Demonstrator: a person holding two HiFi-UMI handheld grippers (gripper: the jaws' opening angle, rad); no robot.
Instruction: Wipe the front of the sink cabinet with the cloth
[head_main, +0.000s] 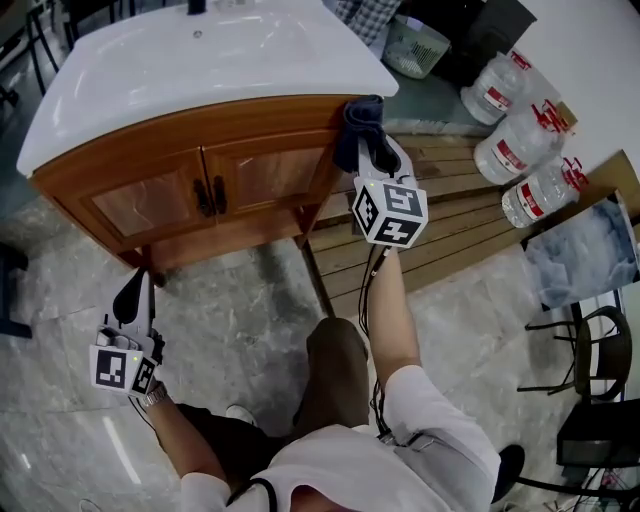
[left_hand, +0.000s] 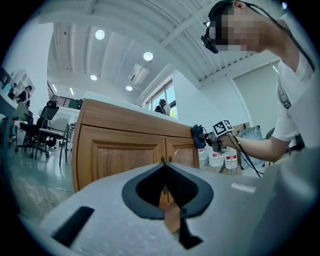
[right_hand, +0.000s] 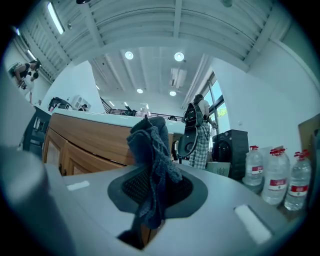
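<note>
while the right arm reached forward, nearly straight, bare from a white sleeve down, the right gripper had its jaws clamped on the cloth. the cloth was a dark blue, knitted-looking rag, bunched into soft folds. one end stood up above the jaws and the other hung down through them in the right gripper view. it sat at the top right corner of the cabinet front, just under the rim of the sink top, and seemed to touch the wood there. the gripper's marker cube faced up toward the head camera.

the cabinet was glossy reddish-brown wood with two framed panel doors. a pair of small dark handles sat where the doors met. its top was smooth, white and rounded at the corners. the floor was grey, veined, polished stone. to the right lay wooden slats, with three clear plastic bottles with red labels beside them.

the left gripper hung low at the person's left side, well apart from the cabinet and tipped toward its lower left. its dark ribbed pads were drawn together with nothing held between them, and only a sliver of the wood showed through.
</note>
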